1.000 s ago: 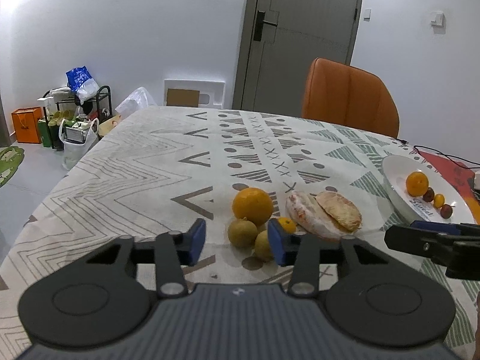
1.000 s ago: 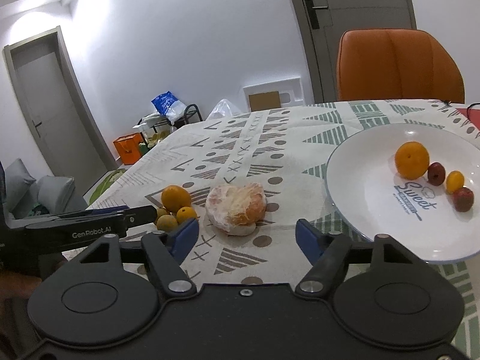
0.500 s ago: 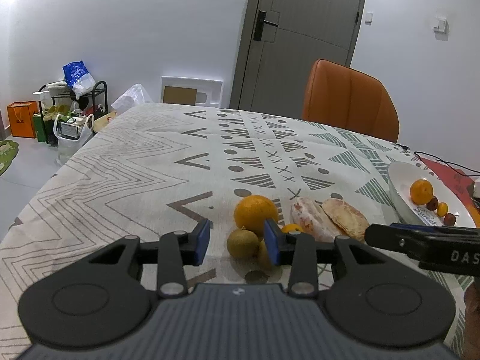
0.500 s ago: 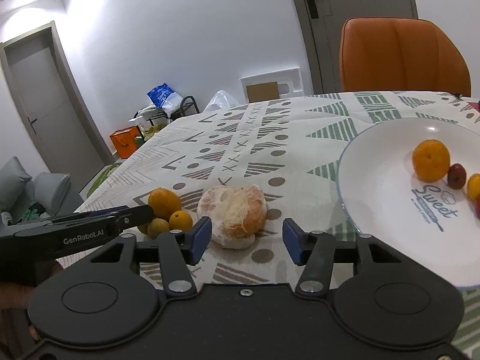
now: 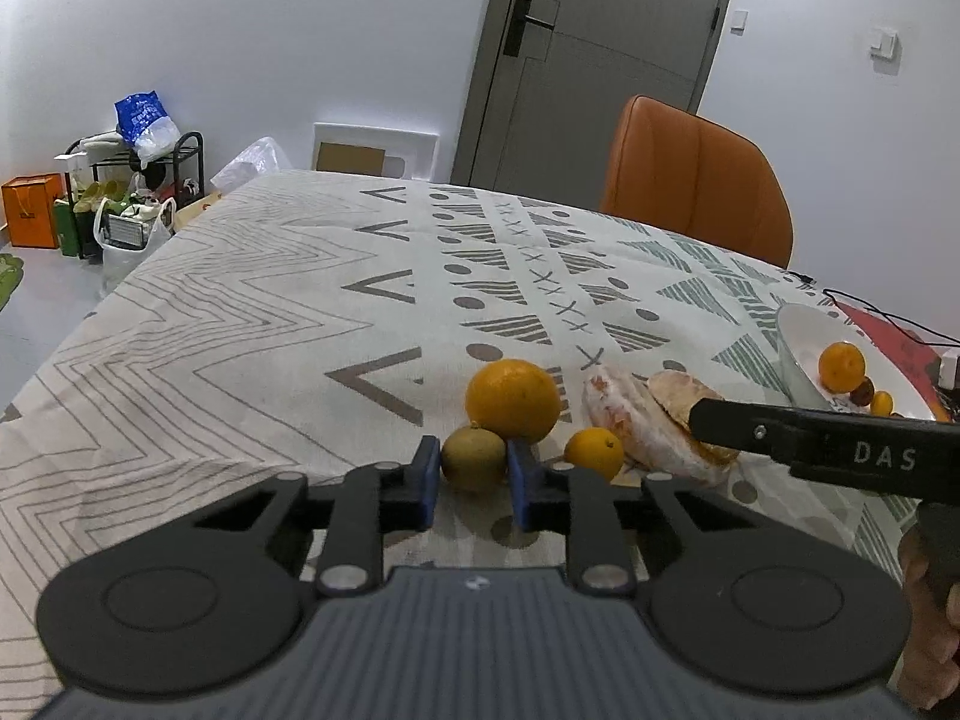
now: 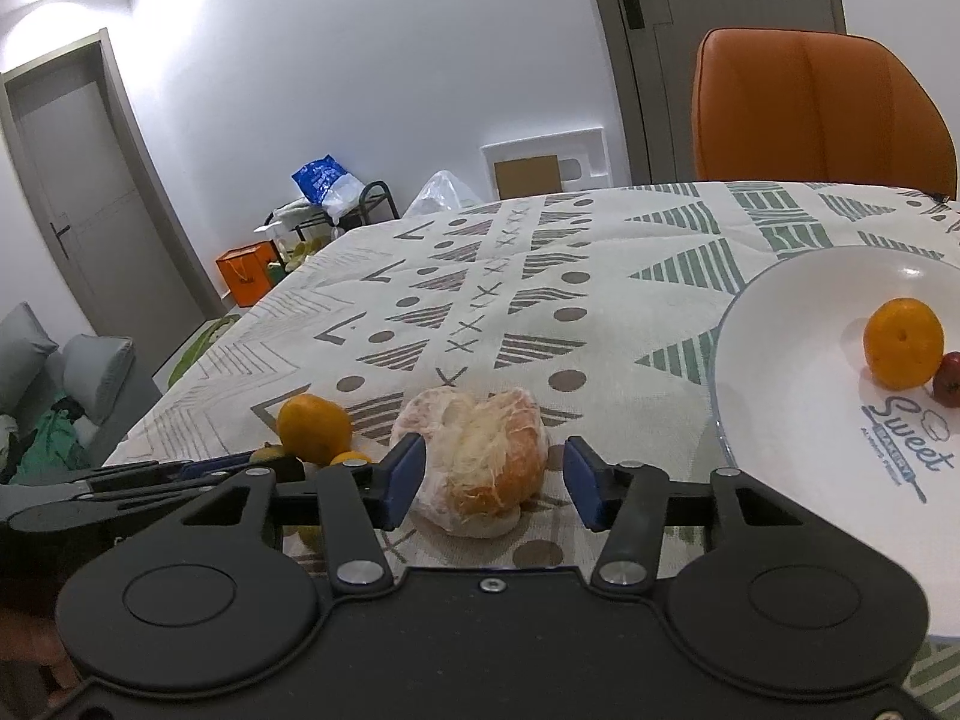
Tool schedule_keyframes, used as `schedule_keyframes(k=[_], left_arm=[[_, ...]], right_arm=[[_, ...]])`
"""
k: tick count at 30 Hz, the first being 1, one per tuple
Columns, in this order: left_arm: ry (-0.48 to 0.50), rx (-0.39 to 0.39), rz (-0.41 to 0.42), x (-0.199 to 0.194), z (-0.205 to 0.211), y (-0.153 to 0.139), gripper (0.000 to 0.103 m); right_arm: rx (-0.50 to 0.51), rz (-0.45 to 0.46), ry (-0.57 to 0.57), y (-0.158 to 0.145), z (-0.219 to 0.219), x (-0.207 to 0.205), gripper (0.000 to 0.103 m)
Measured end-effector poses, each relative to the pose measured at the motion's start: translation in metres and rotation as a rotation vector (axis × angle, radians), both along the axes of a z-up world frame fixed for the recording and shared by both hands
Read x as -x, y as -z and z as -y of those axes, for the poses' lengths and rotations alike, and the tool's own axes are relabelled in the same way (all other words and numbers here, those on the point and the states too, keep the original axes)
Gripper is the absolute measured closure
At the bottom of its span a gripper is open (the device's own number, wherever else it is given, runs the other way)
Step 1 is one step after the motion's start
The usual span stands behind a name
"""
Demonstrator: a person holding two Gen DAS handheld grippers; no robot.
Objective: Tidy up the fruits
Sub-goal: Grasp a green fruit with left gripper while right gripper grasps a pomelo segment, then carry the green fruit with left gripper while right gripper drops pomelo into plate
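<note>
On the patterned tablecloth lie a big orange (image 5: 513, 399), a small orange (image 5: 594, 450) and a green-brown fruit (image 5: 474, 456). My left gripper (image 5: 473, 463) is shut on the green-brown fruit, a blue pad pressing on each side. A peeled orange (image 6: 480, 456) in its white pith sits between the pads of my right gripper (image 6: 495, 468). The left pad is at its skin, the right pad stands a little off, so this gripper is open. The white plate (image 6: 780, 420) to the right holds an orange (image 6: 903, 351) and small red fruit (image 6: 948, 378).
An orange chair (image 5: 690, 180) stands at the table's far side before a grey door. The right gripper's finger (image 5: 810, 432) reaches in from the right in the left wrist view. A cable (image 5: 888, 324) runs behind the plate. Bags and a rack (image 5: 138, 180) stand on the floor at left.
The left jaws have closed onto the green-brown fruit. The right gripper has come forward and its jaws have narrowed around the peeled orange.
</note>
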State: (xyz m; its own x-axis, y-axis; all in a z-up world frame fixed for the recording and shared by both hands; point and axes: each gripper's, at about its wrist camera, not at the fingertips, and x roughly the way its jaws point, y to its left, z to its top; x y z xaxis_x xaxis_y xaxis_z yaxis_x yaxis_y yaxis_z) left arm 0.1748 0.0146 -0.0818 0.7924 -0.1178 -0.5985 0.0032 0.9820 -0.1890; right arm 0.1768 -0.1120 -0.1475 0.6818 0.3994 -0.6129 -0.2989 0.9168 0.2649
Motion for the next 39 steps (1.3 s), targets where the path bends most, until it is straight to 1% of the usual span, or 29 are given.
schedule_keyframes(k=[6,8,10,12,21,39], left_arm=[[-0.019,-0.003,0.022,0.005,-0.004,-0.009,0.081],[-0.024,-0.006,0.027,0.007,-0.006,-0.011,0.081],[-0.027,-0.007,0.032,0.01,-0.007,-0.013,0.081],[-0.03,-0.008,0.033,0.012,-0.007,-0.014,0.081],[-0.032,-0.007,0.05,0.017,-0.004,-0.02,0.081],[0.016,-0.027,0.097,0.03,0.024,-0.037,0.081]], right_arm=[[0.007,-0.011,-0.005,0.004,-0.003,-0.005,0.053],[0.008,-0.024,-0.007,0.006,-0.004,-0.007,0.058],[0.002,-0.024,-0.008,0.007,-0.004,-0.007,0.059],[0.009,-0.022,-0.005,0.007,-0.003,-0.007,0.067],[-0.007,-0.005,-0.003,0.002,0.005,0.006,0.069],[-0.06,0.075,0.007,-0.023,0.029,0.033,0.072]])
